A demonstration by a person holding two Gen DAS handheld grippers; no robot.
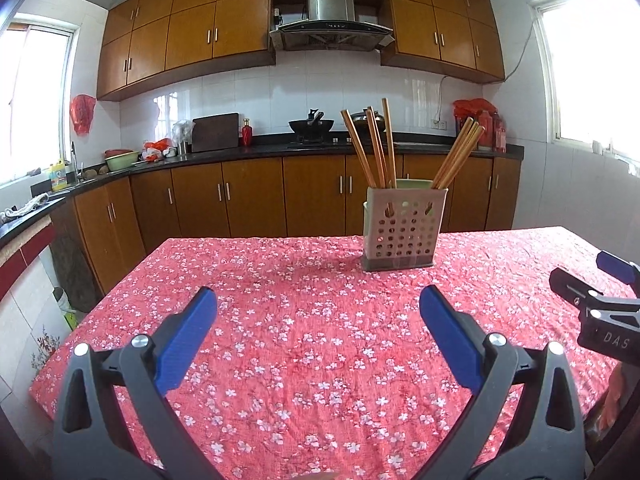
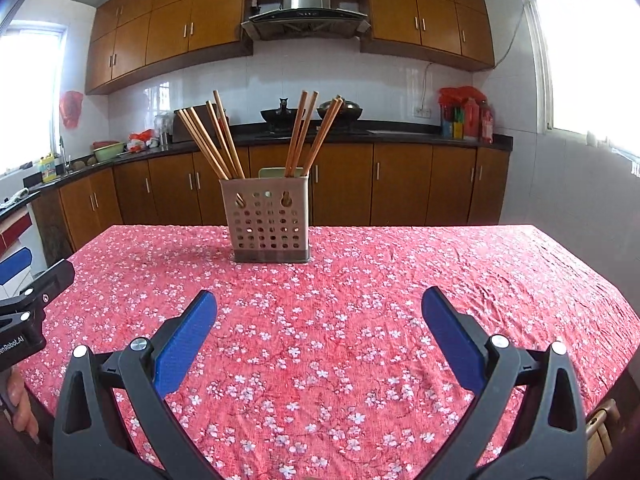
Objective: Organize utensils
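A: Start nearest. What are the hands doing?

B: The left gripper (image 1: 318,300) is released, blue pads spread wide with nothing between them, hovering over the flowered tablecloth (image 1: 320,360). The right gripper (image 2: 319,300) is the same — jaws apart, empty. Each shows at the edge of the other's view, at about three o'clock from the left wrist and nine o'clock from the right.

A: And the utensils?

B: Farther off — the perforated holder (image 2: 271,220) stands upright on the cloth at about twelve o'clock from the right wrist, one o'clock from the left. The chopsticks (image 2: 216,140) stand in it in two splayed bunches, one leaning left, one right (image 2: 310,132). None lie loose on the cloth that I can see.

A: So which step?

B: I'd judge either nothing has begun or the sorting is nearly done. If anything is left, the next move calls for reaching forward to the holder and closing gently on thin sticks without tipping it.
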